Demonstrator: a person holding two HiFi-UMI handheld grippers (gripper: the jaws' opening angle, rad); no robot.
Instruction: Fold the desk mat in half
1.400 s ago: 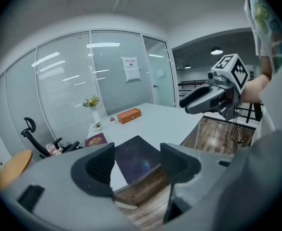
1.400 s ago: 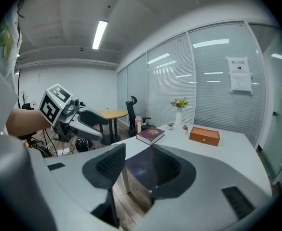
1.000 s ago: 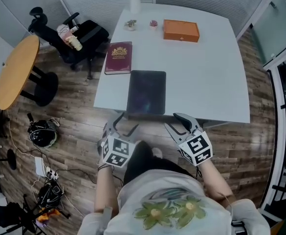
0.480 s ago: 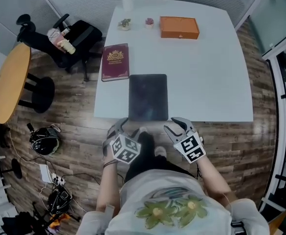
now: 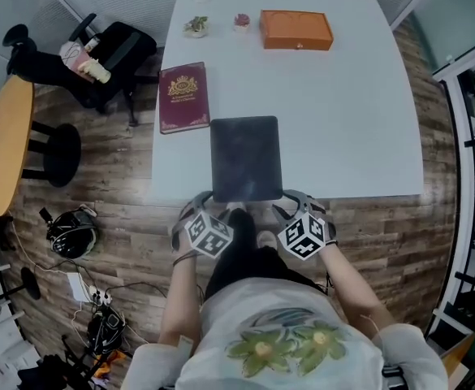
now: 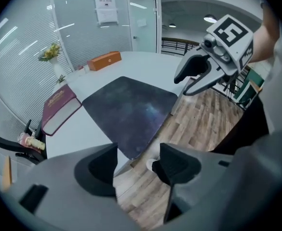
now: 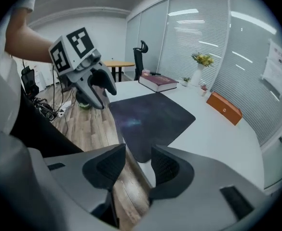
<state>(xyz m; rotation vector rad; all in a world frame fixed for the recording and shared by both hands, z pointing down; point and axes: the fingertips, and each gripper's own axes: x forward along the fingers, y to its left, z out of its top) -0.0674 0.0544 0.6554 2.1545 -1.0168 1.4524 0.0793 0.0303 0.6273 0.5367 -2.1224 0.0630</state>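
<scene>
A dark desk mat (image 5: 246,158) lies flat on the white table (image 5: 351,120), and its near edge reaches the table's front edge. My left gripper (image 5: 205,205) hovers just short of the mat's near left corner, open and empty. My right gripper (image 5: 294,204) is at the near right corner, also open and empty. In the left gripper view the mat (image 6: 131,107) lies beyond my open left gripper (image 6: 138,165), with the right gripper (image 6: 203,73) to the right. In the right gripper view the mat (image 7: 150,117) lies ahead of my open right gripper (image 7: 138,165), with the left gripper (image 7: 90,81) opposite.
A maroon book (image 5: 183,97) lies just left of the mat. An orange box (image 5: 295,29) and two small ornaments (image 5: 195,26) stand at the table's far side. An office chair (image 5: 99,55), a round wooden table (image 5: 6,136) and floor cables (image 5: 99,323) are to the left.
Both grippers have moved forward and closer together, from over the floor up to the mat's near corners at the table edge. The mat has not moved.
</scene>
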